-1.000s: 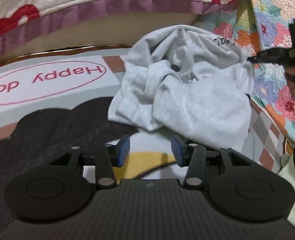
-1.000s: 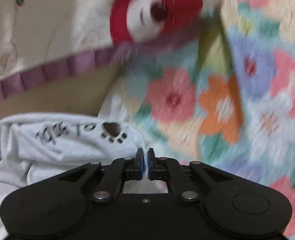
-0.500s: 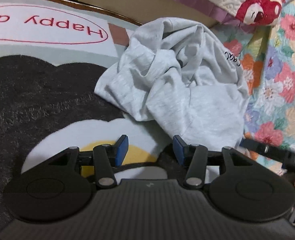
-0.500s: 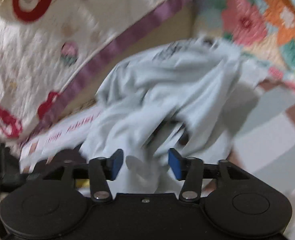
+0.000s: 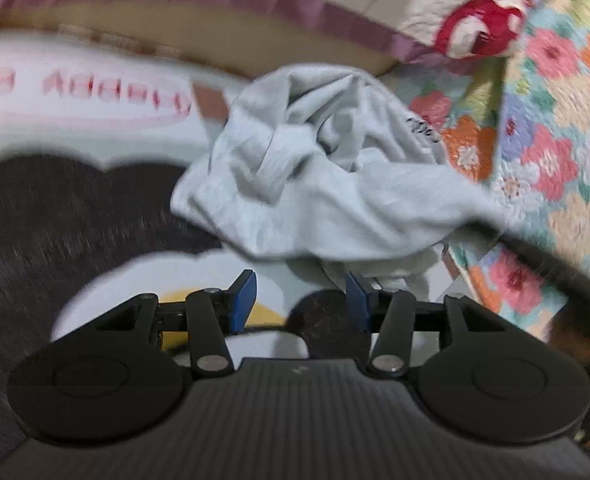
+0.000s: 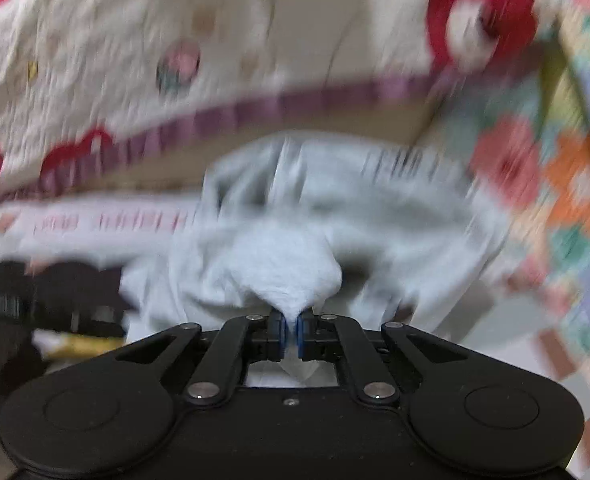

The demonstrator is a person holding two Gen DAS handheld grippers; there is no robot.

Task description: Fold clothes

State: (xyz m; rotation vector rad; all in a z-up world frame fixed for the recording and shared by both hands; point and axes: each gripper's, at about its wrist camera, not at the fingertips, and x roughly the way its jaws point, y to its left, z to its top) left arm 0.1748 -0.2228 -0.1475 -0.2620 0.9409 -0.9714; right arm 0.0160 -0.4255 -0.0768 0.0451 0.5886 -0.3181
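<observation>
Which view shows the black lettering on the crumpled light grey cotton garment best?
Left wrist view: the crumpled light grey cotton garment lies nearly whole there, and the black lettering on its right edge is fairly sharp, though cut off by a fold. Right wrist view shows it only as motion-blurred streaks.

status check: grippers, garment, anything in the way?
Right gripper just closed on crumpled light-grey cotton garment. Left gripper open, empty, jaws opening. Garment unfolded on printed rug. Nothing blocking.

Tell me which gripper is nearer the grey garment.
Right. The right gripper is shut on a fold of the grey garment; the left gripper is open just short of its near edge, holding nothing.
</observation>
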